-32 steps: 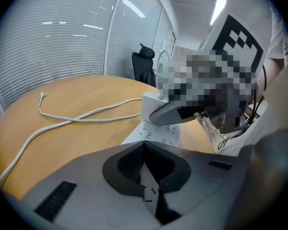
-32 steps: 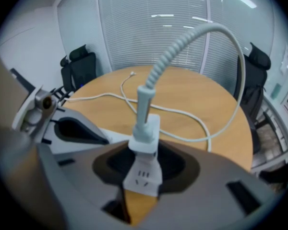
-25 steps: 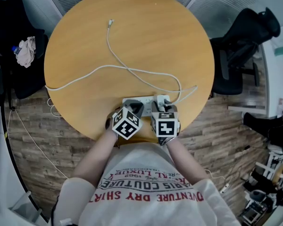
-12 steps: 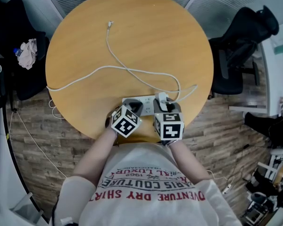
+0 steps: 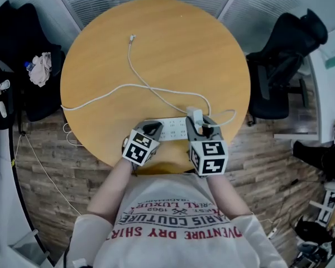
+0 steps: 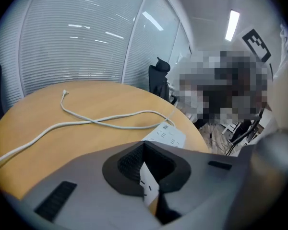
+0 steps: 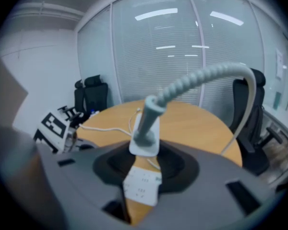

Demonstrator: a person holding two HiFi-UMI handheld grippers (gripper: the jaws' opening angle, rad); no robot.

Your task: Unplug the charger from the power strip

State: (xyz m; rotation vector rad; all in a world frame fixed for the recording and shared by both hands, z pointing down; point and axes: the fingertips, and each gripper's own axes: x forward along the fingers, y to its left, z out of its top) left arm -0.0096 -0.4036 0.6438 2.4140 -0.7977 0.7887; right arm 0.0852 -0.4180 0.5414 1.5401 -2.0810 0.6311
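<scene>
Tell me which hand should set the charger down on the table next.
Right: the right tongs grip the charger, held above the power strip; the left tongs pinch the strip's end.

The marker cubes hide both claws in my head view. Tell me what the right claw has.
Observer: The right gripper view shows the right claw closed on the white block-shaped plastic charger, with its ribbed pale cable arching upward.
Operator: Confirm it is out of the strip.
Observer: It is out. The long white plastic power strip shows below the charger, with bare wood of the round wooden table between them.
Operator: Report the left claw.
Observer: The left gripper view shows the left claw clamped on that strip's near end.
</scene>
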